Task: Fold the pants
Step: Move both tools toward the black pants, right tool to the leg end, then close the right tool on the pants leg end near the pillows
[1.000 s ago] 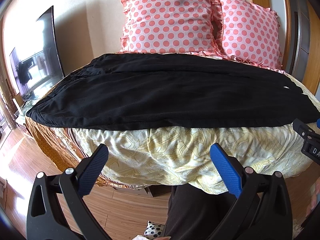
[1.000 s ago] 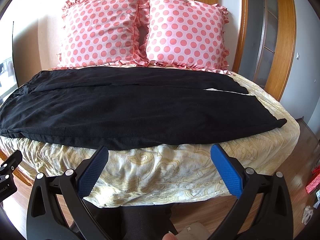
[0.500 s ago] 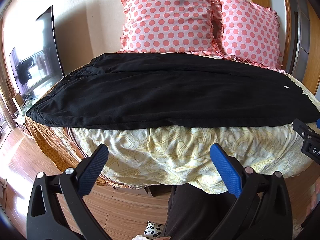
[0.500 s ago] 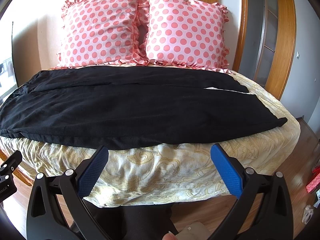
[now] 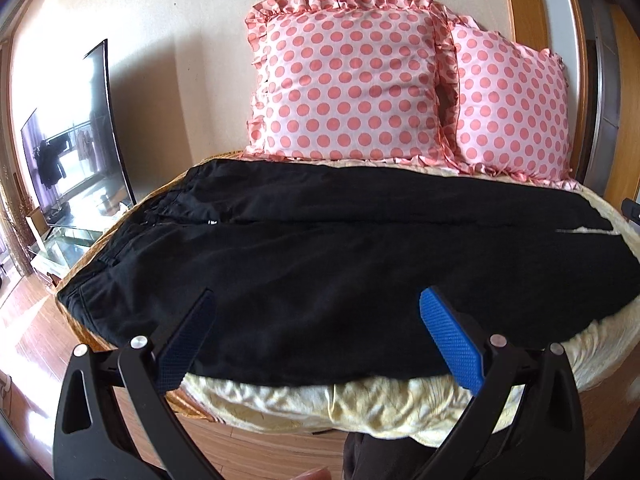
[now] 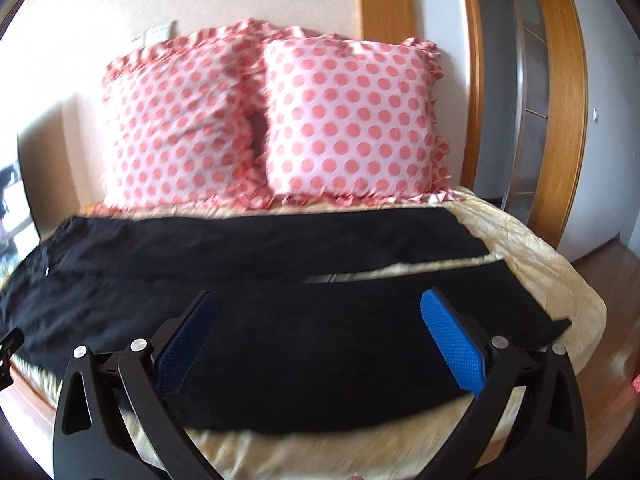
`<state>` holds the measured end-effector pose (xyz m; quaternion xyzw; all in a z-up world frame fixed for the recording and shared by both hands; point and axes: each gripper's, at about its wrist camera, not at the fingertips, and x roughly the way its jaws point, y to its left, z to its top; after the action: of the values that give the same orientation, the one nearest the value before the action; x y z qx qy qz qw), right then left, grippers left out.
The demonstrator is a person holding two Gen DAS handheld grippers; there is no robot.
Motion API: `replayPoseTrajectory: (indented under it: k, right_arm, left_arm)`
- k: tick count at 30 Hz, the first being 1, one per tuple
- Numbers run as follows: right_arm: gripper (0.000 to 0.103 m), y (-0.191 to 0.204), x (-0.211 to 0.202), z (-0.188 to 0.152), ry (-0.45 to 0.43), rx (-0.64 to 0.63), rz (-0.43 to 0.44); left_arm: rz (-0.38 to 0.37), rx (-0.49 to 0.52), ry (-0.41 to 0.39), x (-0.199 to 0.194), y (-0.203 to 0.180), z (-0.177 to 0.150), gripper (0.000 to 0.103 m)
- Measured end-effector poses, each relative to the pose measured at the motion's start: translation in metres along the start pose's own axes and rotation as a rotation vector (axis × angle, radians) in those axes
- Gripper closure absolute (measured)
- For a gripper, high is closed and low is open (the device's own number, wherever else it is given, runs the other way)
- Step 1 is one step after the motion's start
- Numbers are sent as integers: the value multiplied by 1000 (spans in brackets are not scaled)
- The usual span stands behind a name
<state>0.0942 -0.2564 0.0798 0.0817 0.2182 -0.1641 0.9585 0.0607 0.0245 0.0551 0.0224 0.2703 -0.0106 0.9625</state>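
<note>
Pants [image 5: 320, 272] nearer both grippers now

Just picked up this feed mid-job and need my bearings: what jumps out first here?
The black pants lie spread flat across the yellow bedspread, waistband to the left, legs running right and parting slightly near the cuffs. Behind them two pink polka-dot pillows stand against the wall. Both the left gripper and right gripper are open, empty, over the pants' near edge.

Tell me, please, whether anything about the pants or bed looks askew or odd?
Nothing stands out. The black pants lie flat across the bed, legs slightly parted near the cuffs; both pillows stand upright.
</note>
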Motion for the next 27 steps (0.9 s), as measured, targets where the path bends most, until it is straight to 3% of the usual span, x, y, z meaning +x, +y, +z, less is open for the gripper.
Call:
replayPoseTrajectory:
  k: [5,7,10,11,16,20,27]
  right_arm:
    - [1,-48,75,68,76,28,-87]
    - [1,-70,120,93,161,59,-88]
    - [16,-112,194,114,332,173,-102]
    - [28,-126,214,115,375,214,-108]
    - [45,-183,301,106,567,325,-225]
    - [46,-204,334,102,610,342,-263]
    - [46,-206,361,95,669,315,-210]
  left_arm:
    - [-55,-107,12,32,18,38,2]
    - [-44,-140,34,49,22,50,2]
    - [-47,-174,85,77,24,63,2]
    - [-65,-182,103,86,24,67,2]
    - [-73,-189,145,118,20,73,2]
    - [-84,-164,134,130,12,76,2]
    - [-88,-148,132,147,2,81,2]
